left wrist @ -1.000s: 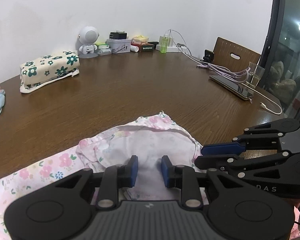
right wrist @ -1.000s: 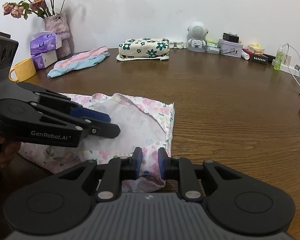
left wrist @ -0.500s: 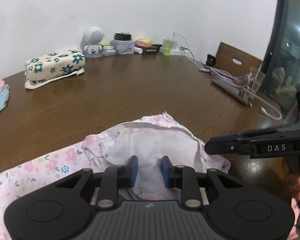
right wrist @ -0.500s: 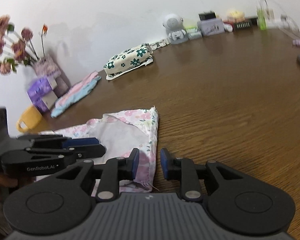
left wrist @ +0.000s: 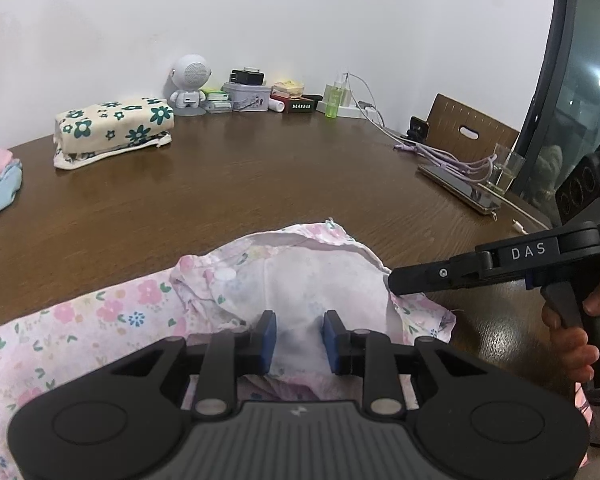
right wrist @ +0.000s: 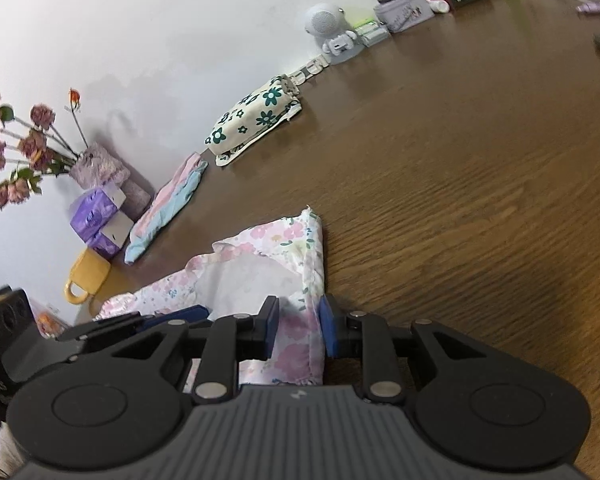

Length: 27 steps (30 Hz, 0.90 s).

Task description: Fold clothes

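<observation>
Now: left gripper (left wrist: 299, 338) parted over garment (left wrist: 308, 280) | right gripper (right wrist: 299, 330) parted astride hem | risk: grabbing one layer, fold skews

pink-flowered white garment (left wrist: 112, 312), green-flowered cream bundle (left wrist: 114, 124), brown table (left wrist: 260, 176), yellow mug (right wrist: 87, 276).

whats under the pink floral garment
The pink floral garment lies directly on the brown wooden table, which shows all around its far edge. Anything beneath its folded layers is covered and cannot be seen.
</observation>
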Motion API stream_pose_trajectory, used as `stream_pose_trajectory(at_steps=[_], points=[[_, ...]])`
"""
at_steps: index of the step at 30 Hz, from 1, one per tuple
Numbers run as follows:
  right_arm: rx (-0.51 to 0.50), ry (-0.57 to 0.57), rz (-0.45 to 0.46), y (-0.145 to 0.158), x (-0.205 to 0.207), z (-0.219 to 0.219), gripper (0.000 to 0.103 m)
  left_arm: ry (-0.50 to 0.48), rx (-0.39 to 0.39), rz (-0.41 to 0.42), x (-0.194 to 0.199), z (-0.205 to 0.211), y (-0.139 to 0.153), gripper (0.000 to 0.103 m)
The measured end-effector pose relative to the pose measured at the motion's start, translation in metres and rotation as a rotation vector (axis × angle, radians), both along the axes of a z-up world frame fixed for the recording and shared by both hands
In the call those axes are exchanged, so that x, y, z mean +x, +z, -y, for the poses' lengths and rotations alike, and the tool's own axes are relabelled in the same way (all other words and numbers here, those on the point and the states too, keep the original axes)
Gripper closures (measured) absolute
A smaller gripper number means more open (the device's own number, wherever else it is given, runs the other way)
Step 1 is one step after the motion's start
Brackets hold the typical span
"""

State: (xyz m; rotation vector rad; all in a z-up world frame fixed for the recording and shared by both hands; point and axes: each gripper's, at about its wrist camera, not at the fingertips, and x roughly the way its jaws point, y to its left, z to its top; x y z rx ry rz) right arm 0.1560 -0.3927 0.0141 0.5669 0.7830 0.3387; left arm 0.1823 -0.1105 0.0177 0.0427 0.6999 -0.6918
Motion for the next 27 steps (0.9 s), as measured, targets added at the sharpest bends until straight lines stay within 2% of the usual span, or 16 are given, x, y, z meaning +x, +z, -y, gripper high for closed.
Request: stream_pose_trajectory(at_steps=[6, 13, 16, 21, 27], points=[[0.059, -0.027, -0.023, -0.005, -0.002, 0.006, 0.081, -0.002, -0.019, -0.003, 0.001, -0.003, -0.001, 0.078], [0.151, -0.057, -0.077, -0.016, 0.004, 0.007, 0.1, -0.002, -0.031, -0.007, 0.002, -0.004, -0.002, 0.079], [0.166, -0.055, -0.063, -0.013, 0.004, 0.007, 0.101, -0.003, -0.037, -0.009, 0.002, -0.005, -0.002, 0.079], [0.13, -0.047, -0.027, -0.001, 0.003, 0.005, 0.101, -0.01, -0.064, -0.013, 0.0, -0.009, 0.003, 0.076], [0.071, -0.034, -0.003, 0.009, 0.003, 0.0, 0.101, 0.012, -0.068, 0.032, -0.002, -0.02, 0.017, 0.076]])
